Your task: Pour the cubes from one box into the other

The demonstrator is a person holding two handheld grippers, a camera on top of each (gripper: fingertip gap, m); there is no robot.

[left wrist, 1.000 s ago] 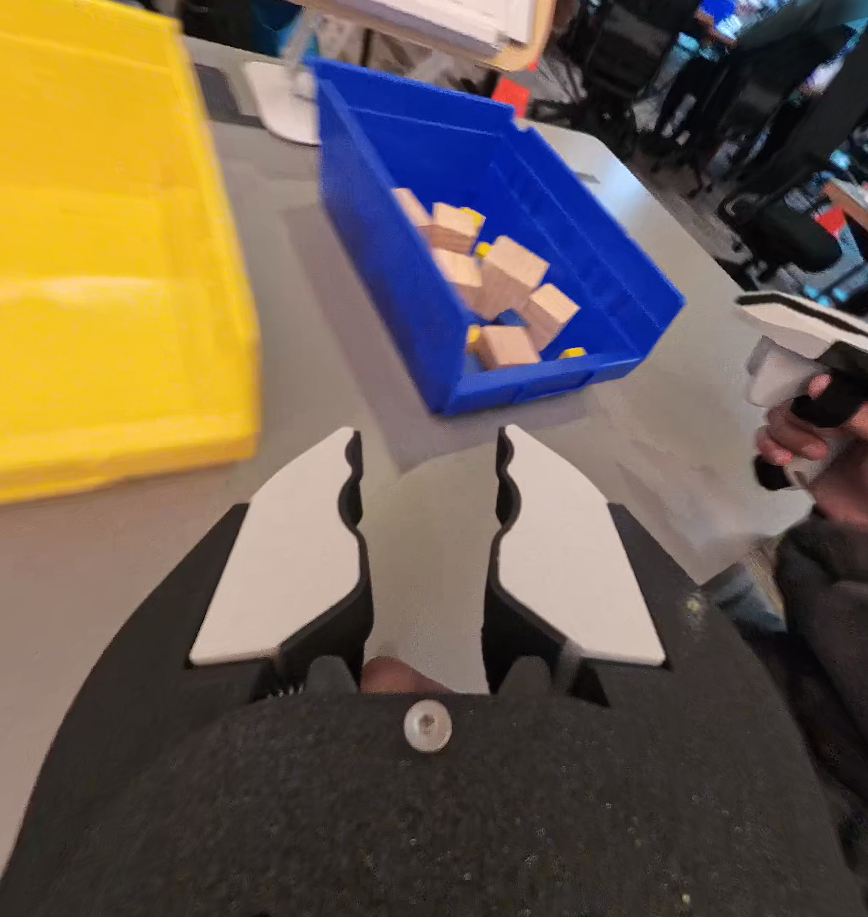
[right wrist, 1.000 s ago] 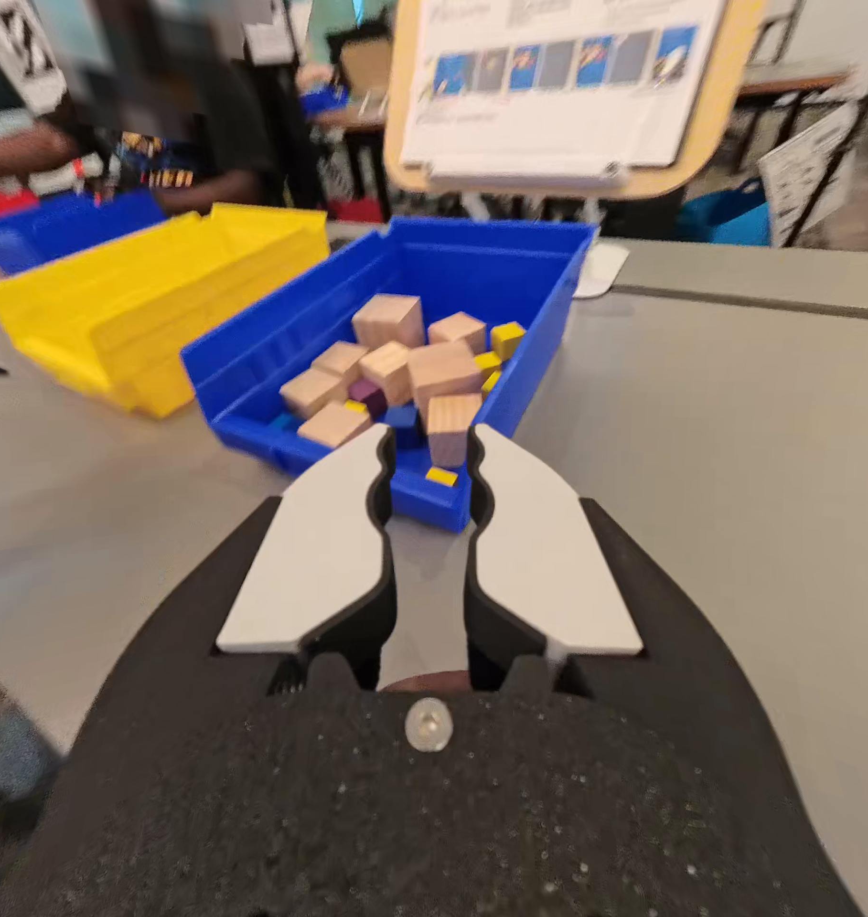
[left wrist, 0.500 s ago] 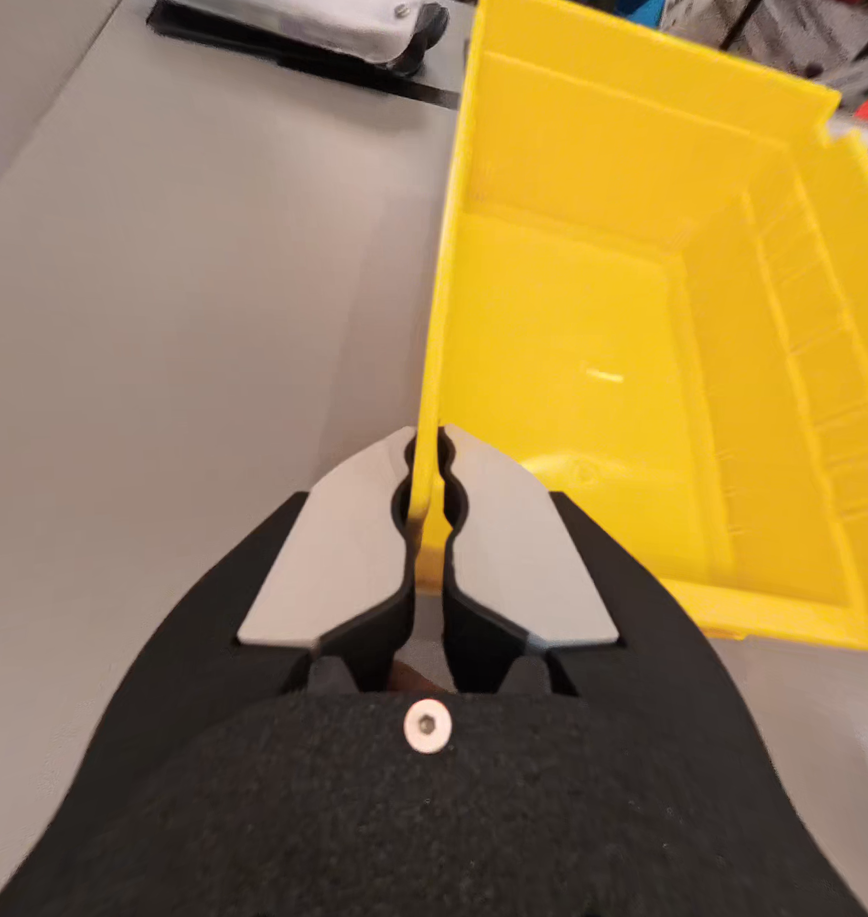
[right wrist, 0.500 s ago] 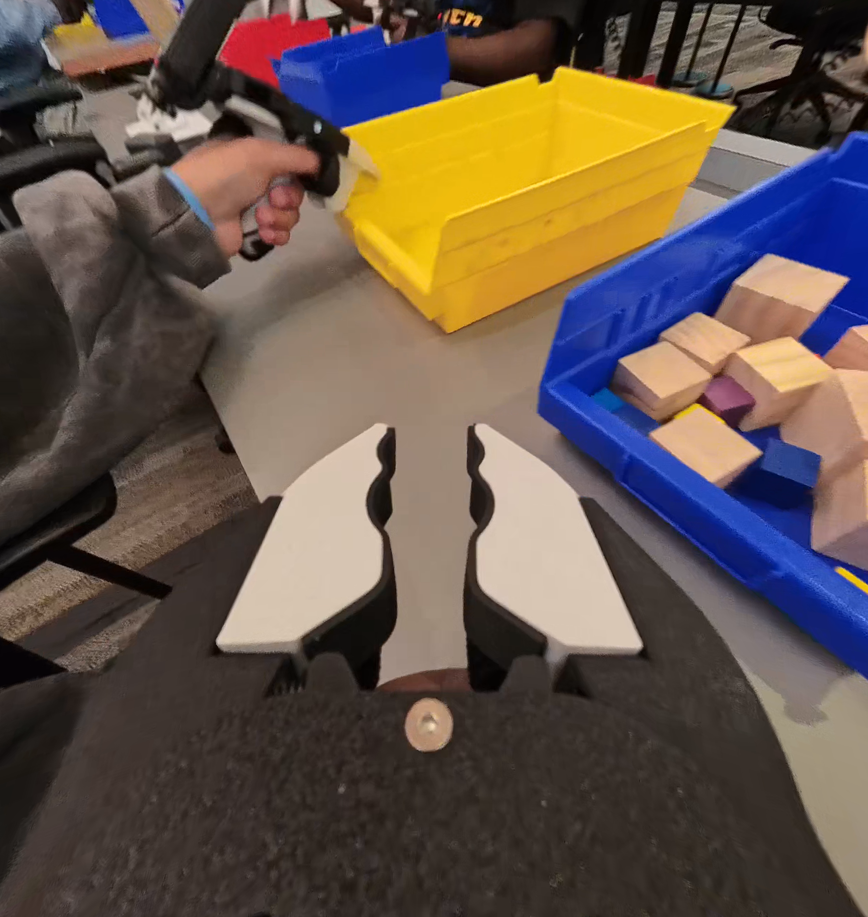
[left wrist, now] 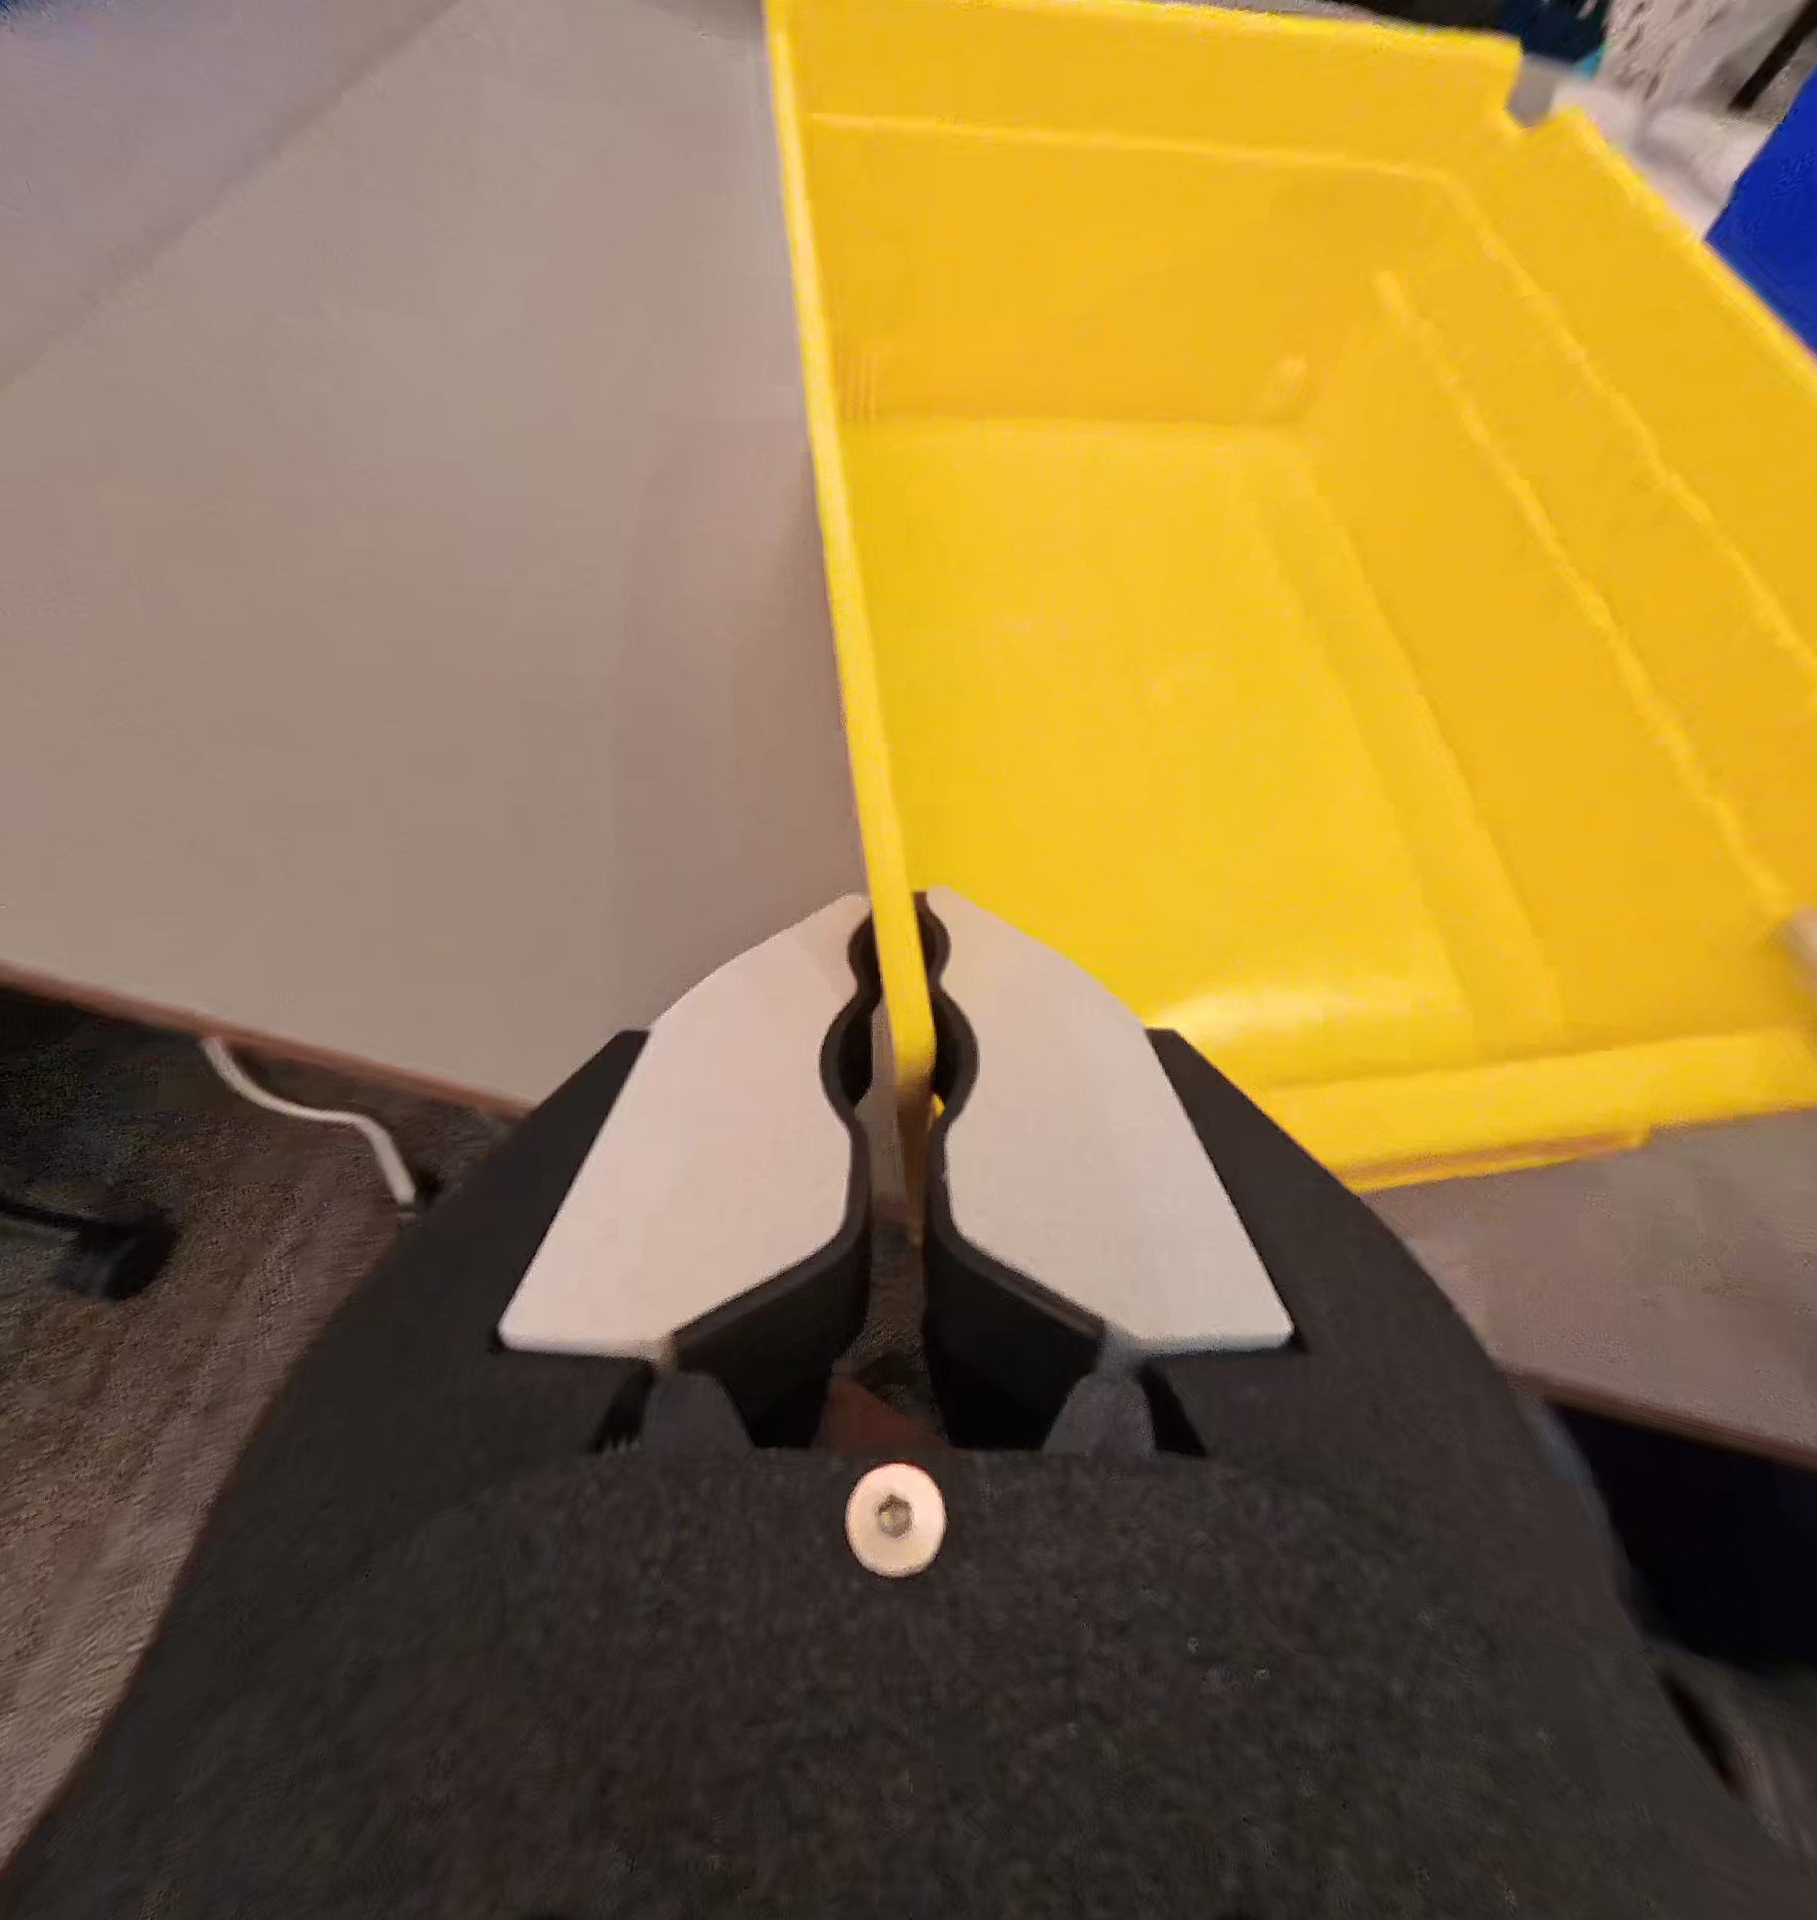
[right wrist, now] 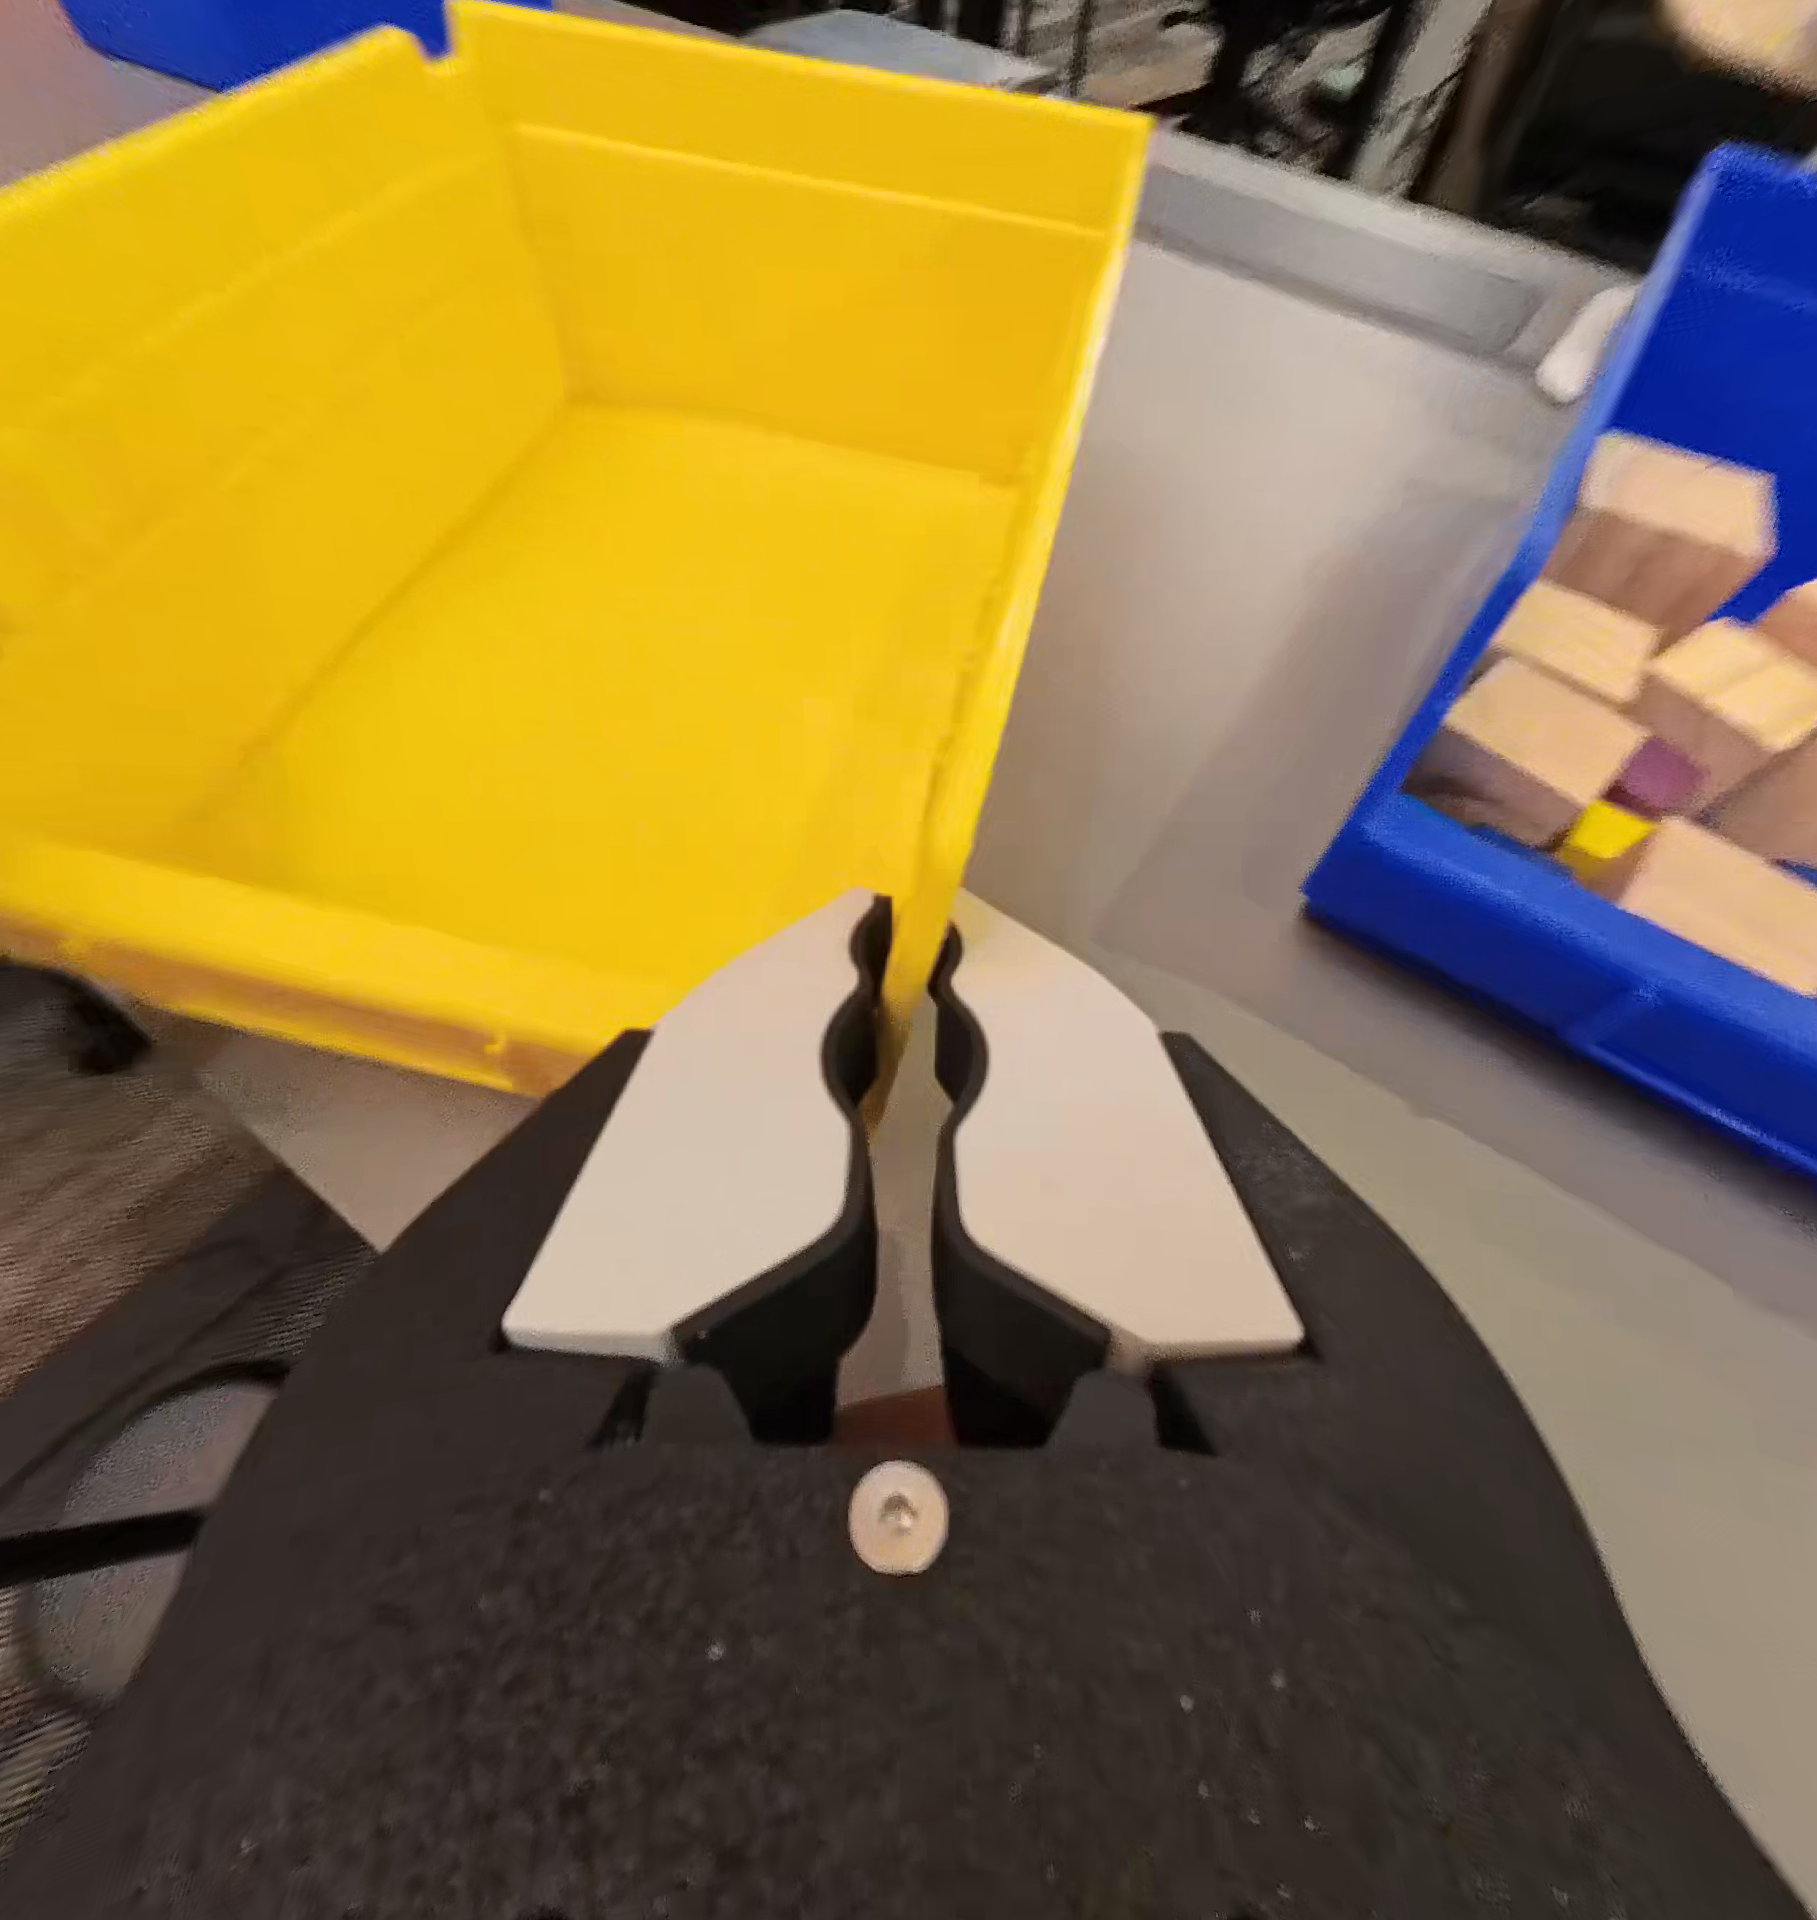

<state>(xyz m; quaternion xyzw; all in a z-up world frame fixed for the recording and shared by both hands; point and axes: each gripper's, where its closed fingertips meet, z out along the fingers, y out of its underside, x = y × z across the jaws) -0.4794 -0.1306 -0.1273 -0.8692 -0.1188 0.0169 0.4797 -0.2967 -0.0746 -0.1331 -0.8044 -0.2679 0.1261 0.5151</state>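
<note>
An empty yellow box point(left wrist: 1143, 675) lies open in front of me on the grey table. My left gripper point(left wrist: 893, 906) is shut on the near end of its left wall. My right gripper point(right wrist: 912, 920) is shut on the near end of its right wall point(right wrist: 987, 665). The box floor point(right wrist: 623, 644) is bare. A blue box point(right wrist: 1506, 935) stands to the right of the yellow one, holding several wooden cubes point(right wrist: 1538, 727) and small purple and yellow ones. A corner of the blue box also shows in the left wrist view point(left wrist: 1808, 187). Motion blur hides fine detail.
The grey table point(left wrist: 364, 520) stretches left of the yellow box, and a strip of it point(right wrist: 1195, 520) separates the two boxes. The table's near edge and the carpet floor point(left wrist: 104, 1299) lie just below the grippers. Dark chairs stand beyond the table point(right wrist: 1351, 62).
My left gripper left the blue box, closed on the yellow box's left wall and still holds it. My right gripper swung from the blue box and closed on the right wall.
</note>
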